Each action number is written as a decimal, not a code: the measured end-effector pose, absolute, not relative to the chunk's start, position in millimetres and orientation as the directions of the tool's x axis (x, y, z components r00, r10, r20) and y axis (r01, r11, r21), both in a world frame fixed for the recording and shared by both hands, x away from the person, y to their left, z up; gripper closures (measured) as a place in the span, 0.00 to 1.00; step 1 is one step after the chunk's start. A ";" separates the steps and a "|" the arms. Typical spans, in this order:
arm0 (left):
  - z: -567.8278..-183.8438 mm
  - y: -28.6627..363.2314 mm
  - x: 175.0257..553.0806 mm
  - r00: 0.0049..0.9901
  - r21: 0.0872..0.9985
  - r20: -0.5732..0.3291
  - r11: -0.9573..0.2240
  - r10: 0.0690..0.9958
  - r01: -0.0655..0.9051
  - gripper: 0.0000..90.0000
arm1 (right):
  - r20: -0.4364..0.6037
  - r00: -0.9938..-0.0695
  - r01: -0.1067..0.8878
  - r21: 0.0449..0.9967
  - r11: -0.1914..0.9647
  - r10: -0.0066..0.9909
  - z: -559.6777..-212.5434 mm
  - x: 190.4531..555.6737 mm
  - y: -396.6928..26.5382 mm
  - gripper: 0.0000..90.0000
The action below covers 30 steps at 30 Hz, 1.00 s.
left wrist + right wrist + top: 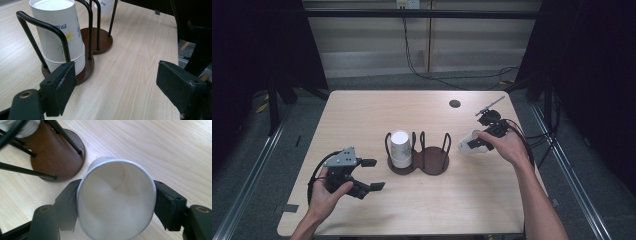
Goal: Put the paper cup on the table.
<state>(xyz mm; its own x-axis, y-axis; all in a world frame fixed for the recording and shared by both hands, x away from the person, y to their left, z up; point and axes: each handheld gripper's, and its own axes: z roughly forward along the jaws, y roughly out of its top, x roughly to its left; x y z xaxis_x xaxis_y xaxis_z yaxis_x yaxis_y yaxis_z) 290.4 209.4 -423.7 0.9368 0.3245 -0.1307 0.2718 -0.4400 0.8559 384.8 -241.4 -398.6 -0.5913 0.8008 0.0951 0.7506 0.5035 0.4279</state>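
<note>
A brown two-bay cup holder (432, 162) with black wire loops stands at the table's middle. Its left bay holds a stack of upside-down white paper cups (401, 148) (61, 37); the right bay (58, 157) is bare. My right gripper (476, 143) (116, 205) is shut on a single white paper cup (468, 142) (116, 200), held on its side just right of the holder, mouth toward the gripper's camera. My left gripper (373, 174) (120, 85) stands open low over the table, front left of the holder, with nothing between its fingers.
The wooden table (362, 115) has a dark round hole (455, 103) near its far edge. A small black stand with a thin rod (490, 112) sits at the far right. Cables (532, 137) trail off the right edge.
</note>
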 end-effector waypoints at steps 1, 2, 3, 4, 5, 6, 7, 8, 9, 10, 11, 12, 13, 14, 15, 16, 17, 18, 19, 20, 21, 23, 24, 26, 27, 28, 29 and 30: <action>-423.8 209.6 290.5 0.937 0.857 -0.131 -0.439 0.324 0.271 0.18 | 0.088 -0.591 0.754 0.414 0.510 0.802 -399.3 386.2 -241.0 0.32; -423.7 210.4 290.5 0.937 0.856 -0.132 -0.440 0.324 0.273 0.18 | 0.089 -0.593 0.752 0.414 0.512 0.800 -400.3 387.5 -240.9 0.32; -423.8 210.7 290.5 0.936 0.856 -0.133 -0.438 0.325 0.274 0.18 | 0.089 -0.590 0.755 0.412 0.510 0.802 -401.1 389.3 -240.6 0.32; -424.0 211.0 290.6 0.936 0.857 -0.134 -0.437 0.325 0.274 0.18 | 0.084 -0.587 0.759 0.405 0.510 0.805 -401.3 390.2 -240.1 0.32; -424.1 211.2 290.9 0.936 0.857 -0.133 -0.438 0.326 0.274 0.18 | 0.072 -0.590 0.758 0.394 0.520 0.804 -401.9 392.0 -239.0 0.32; -424.2 211.5 291.1 0.936 0.856 -0.131 -0.438 0.327 0.273 0.18 | 0.073 -0.589 0.760 0.389 0.521 0.805 -402.7 393.2 -238.4 0.32; -424.3 211.7 291.3 0.936 0.856 -0.130 -0.440 0.327 0.272 0.18 | 0.067 -0.587 0.763 0.379 0.524 0.807 -403.9 395.0 -237.6 0.32; -424.3 211.9 291.2 0.936 0.856 -0.130 -0.439 0.328 0.273 0.18 | 0.046 -0.589 0.763 0.359 0.537 0.807 -404.6 397.0 -236.2 0.32; -424.3 211.9 290.9 0.936 0.856 -0.131 -0.439 0.327 0.273 0.18 | 0.037 -0.586 0.766 0.351 0.538 0.810 -405.5 398.1 -235.0 0.32; -424.3 212.0 290.6 0.936 0.855 -0.131 -0.440 0.326 0.273 0.18 | 0.045 -0.586 0.769 0.347 0.537 0.809 -406.4 399.3 -234.3 0.32; -424.3 212.2 290.6 0.936 0.856 -0.132 -0.439 0.327 0.274 0.18 | 0.044 -0.586 0.770 0.344 0.538 0.809 -407.8 400.4 -233.2 0.31; -424.4 212.4 290.8 0.936 0.857 -0.131 -0.438 0.327 0.272 0.18 | 0.042 -0.589 0.770 0.333 0.544 0.807 -409.3 401.4 -232.0 0.31; -424.4 212.6 290.9 0.936 0.856 -0.131 -0.439 0.326 0.273 0.18 | 0.045 -0.589 0.771 0.331 0.544 0.807 -410.8 402.3 -231.0 0.31; -424.3 212.9 291.1 0.935 0.856 -0.133 -0.437 0.328 0.275 0.18 | 0.047 -0.591 0.771 0.329 0.546 0.805 -411.5 403.0 -230.6 0.31; -424.4 213.4 291.3 0.934 0.858 -0.138 -0.432 0.329 0.279 0.18 | 0.043 -0.591 0.771 0.325 0.548 0.805 -412.4 403.9 -229.9 0.31; -424.3 213.9 291.5 0.934 0.857 -0.137 -0.433 0.330 0.279 0.18 | 0.045 -0.586 0.775 0.322 0.543 0.809 -413.4 405.0 -229.7 0.31; -424.4 214.4 291.6 0.933 0.858 -0.136 -0.432 0.333 0.279 0.18 | 0.046 -0.588 0.774 0.322 0.545 0.808 -414.2 405.8 -230.3 0.31; -424.6 214.4 291.3 0.932 0.859 -0.141 -0.427 0.335 0.284 0.18 | 0.047 -0.583 0.780 0.313 0.542 0.811 -414.5 406.4 -231.0 0.31; -424.7 214.8 291.4 0.932 0.858 -0.141 -0.428 0.334 0.283 0.18 | 0.041 -0.581 0.780 0.311 0.542 0.813 -415.6 407.1 -232.1 0.31; -424.4 215.6 291.9 0.933 0.856 -0.137 -0.434 0.333 0.280 0.18 | 0.042 -0.580 0.781 0.311 0.541 0.814 -416.2 407.6 -232.8 0.31; -424.4 215.9 291.9 0.932 0.856 -0.137 -0.433 0.335 0.281 0.18 | 0.045 -0.573 0.787 0.310 0.534 0.818 -416.7 408.0 -233.8 0.30; -424.5 216.4 292.3 0.932 0.858 -0.136 -0.431 0.335 0.280 0.18 | 0.043 -0.576 0.784 0.310 0.537 0.816 -416.5 408.7 -234.9 0.30; -424.5 216.4 292.3 0.932 0.858 -0.138 -0.430 0.335 0.282 0.18 | 0.040 -0.568 0.790 0.307 0.531 0.822 -416.8 408.6 -234.4 0.29; -424.5 216.4 292.2 0.932 0.857 -0.138 -0.431 0.335 0.282 0.18 | 0.036 -0.571 0.787 0.308 0.534 0.820 -417.4 409.3 -234.4 0.29; -424.6 216.4 292.2 0.932 0.857 -0.138 -0.431 0.335 0.281 0.18 | 0.036 -0.572 0.786 0.312 0.534 0.820 -417.7 409.8 -234.1 0.29; -424.6 216.3 292.2 0.932 0.857 -0.136 -0.432 0.335 0.280 0.18 | 0.039 -0.570 0.787 0.312 0.532 0.821 -417.5 410.0 -233.6 0.29; -424.5 216.2 292.1 0.932 0.857 -0.135 -0.433 0.336 0.280 0.18 | 0.041 -0.567 0.790 0.311 0.529 0.823 -417.4 410.1 -233.2 0.28; -424.7 216.0 292.2 0.932 0.858 -0.136 -0.432 0.335 0.280 0.18 | 0.041 -0.568 0.789 0.313 0.529 0.822 -417.8 410.5 -232.8 0.27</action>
